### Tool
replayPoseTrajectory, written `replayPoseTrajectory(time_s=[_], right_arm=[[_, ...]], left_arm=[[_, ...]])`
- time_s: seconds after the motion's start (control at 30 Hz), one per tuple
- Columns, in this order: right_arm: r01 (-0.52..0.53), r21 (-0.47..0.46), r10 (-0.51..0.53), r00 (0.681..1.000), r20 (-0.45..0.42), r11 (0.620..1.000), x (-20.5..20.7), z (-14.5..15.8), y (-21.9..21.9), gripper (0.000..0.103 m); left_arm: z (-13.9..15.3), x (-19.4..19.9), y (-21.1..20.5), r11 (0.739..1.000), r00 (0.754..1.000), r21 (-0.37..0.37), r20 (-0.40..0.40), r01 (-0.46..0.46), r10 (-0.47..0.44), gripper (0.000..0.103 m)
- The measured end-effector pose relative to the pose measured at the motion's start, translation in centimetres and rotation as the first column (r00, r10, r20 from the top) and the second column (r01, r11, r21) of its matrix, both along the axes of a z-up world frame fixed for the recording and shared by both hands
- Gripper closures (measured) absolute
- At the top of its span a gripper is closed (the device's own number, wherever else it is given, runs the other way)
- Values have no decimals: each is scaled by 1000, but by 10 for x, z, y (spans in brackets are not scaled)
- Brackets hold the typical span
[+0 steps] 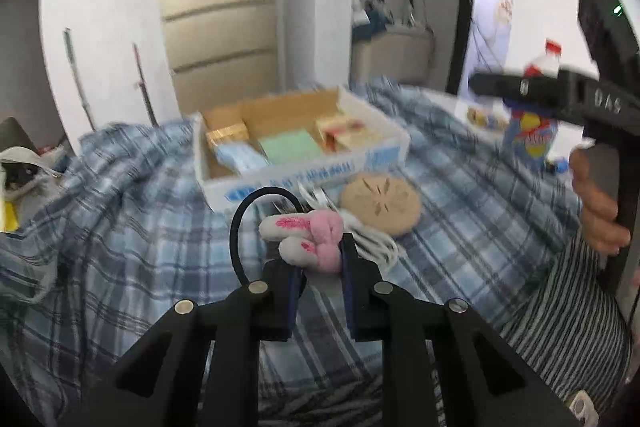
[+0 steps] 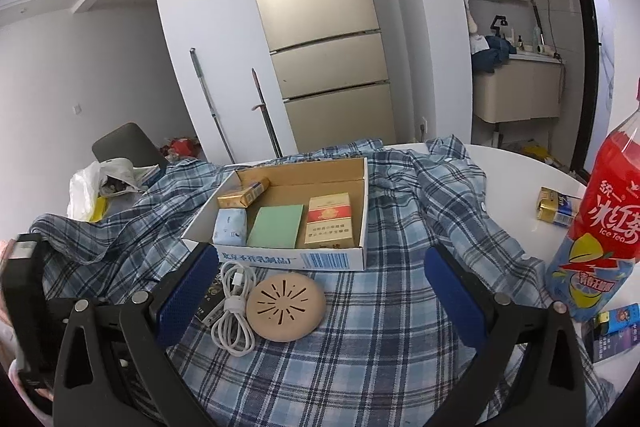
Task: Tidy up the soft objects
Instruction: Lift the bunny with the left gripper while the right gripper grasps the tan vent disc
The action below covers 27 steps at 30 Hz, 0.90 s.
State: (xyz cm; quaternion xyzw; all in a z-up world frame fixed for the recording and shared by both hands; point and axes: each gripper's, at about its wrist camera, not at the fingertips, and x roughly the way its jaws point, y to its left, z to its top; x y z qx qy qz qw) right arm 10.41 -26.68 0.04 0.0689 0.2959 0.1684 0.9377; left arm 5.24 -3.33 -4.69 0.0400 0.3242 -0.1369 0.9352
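My left gripper (image 1: 322,259) is shut on a small pink and white plush bunny hair tie (image 1: 304,235), whose black elastic loop (image 1: 240,223) arcs up to the left. It hangs just above the plaid cloth (image 1: 120,247), in front of the white cardboard box (image 1: 304,179). In the right wrist view my right gripper (image 2: 320,261) stands open and empty, its blue pads (image 2: 188,291) wide apart on either side of the near wall of the box (image 2: 280,261). A tissue pack (image 2: 229,225), a green pad (image 2: 276,227) and cigarette packs (image 2: 328,221) lie in the box.
A round beige disc (image 2: 286,309) and a coiled white cable (image 2: 234,311) lie on the cloth before the box. An ice tea bottle (image 2: 596,227), a crumpled pack (image 2: 554,211) and a lighter (image 2: 616,319) stand right. A person's hand (image 1: 596,203) shows at the right.
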Motion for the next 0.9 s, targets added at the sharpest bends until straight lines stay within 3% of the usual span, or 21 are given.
replayPoseTrajectory(time_s=[0.13,0.37,0.5,0.7,0.9], right_arm=[[-50,5,50,990,-135,999,14,-2,12,1],[-155,-70,132,958,-256,985,35,-21,43,11],[-202,-87,156,915,-372,976,52,-44,61,17],[-184,-118,104,867,-487,976,77,-69,73,17],[-169,-193,40,841,-540,967,88,-85,86,17]], left_arm=[[7,1,13,997,997,-38,33,-64,65,84],[12,0,28,987,987,-78,62,-141,146,84],[12,-2,30,984,984,-77,67,-158,163,84],[11,-1,30,985,985,-81,58,-155,160,83],[9,2,31,984,987,-93,38,-154,158,83]])
